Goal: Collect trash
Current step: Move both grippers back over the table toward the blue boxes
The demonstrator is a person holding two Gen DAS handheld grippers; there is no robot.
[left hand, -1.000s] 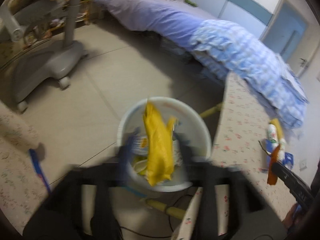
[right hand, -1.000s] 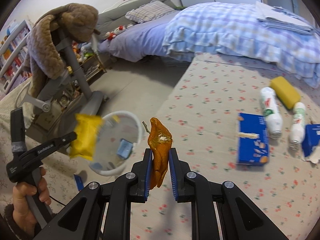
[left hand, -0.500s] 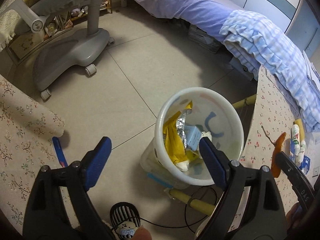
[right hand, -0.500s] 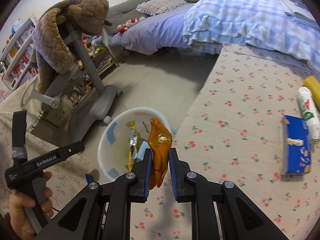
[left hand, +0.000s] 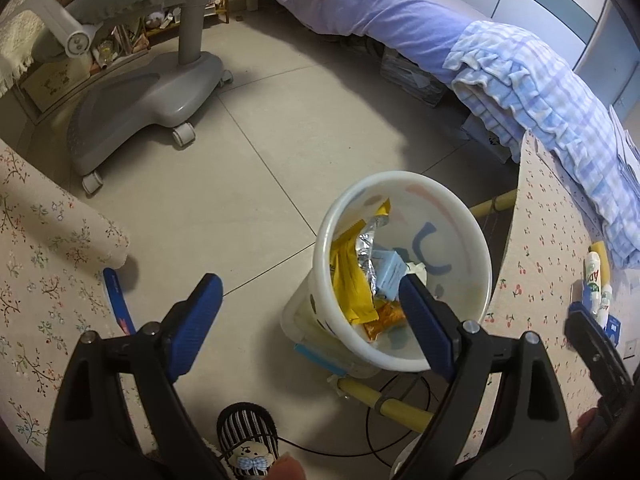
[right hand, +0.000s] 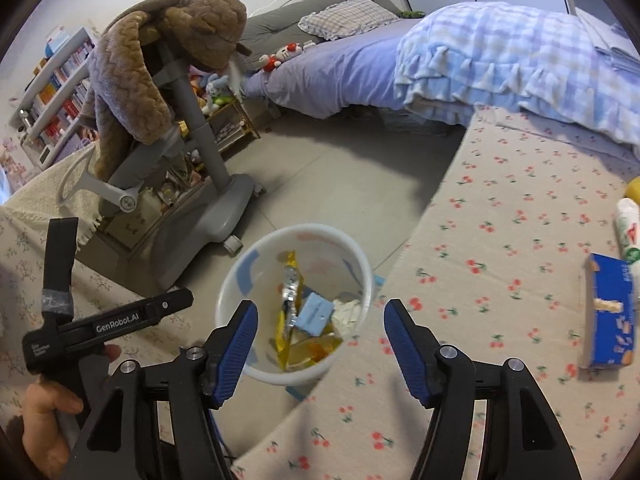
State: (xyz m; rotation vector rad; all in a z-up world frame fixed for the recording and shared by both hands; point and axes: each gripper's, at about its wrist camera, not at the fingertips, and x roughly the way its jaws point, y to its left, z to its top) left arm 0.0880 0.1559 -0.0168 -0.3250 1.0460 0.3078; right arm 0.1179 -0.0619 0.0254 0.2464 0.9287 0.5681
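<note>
A white trash bin [left hand: 476,264] [right hand: 240,276] stands on the floor beside the cherry-print table. Inside lie a yellow wrapper [left hand: 352,276] [right hand: 290,304], a small light blue box [left hand: 388,272] [right hand: 316,314] and an orange wrapper [left hand: 384,316] [right hand: 316,350]. My left gripper [left hand: 312,320] is open and empty above the bin's near side. My right gripper [right hand: 318,344] is open and empty right above the bin's front rim.
On the cherry-print table [right hand: 500,248] lie a blue box [right hand: 608,316], a white bottle [right hand: 630,232] and a yellow item [right hand: 634,190]. A grey wheeled chair base [left hand: 148,100] stands on the floor. A bed [left hand: 420,24] runs behind. A floral cloth surface [left hand: 40,272] is at left.
The left gripper opened and dropped the yellow wrapper into the bin. The right gripper moved over the bin, opened, and the orange wrapper fell in.
</note>
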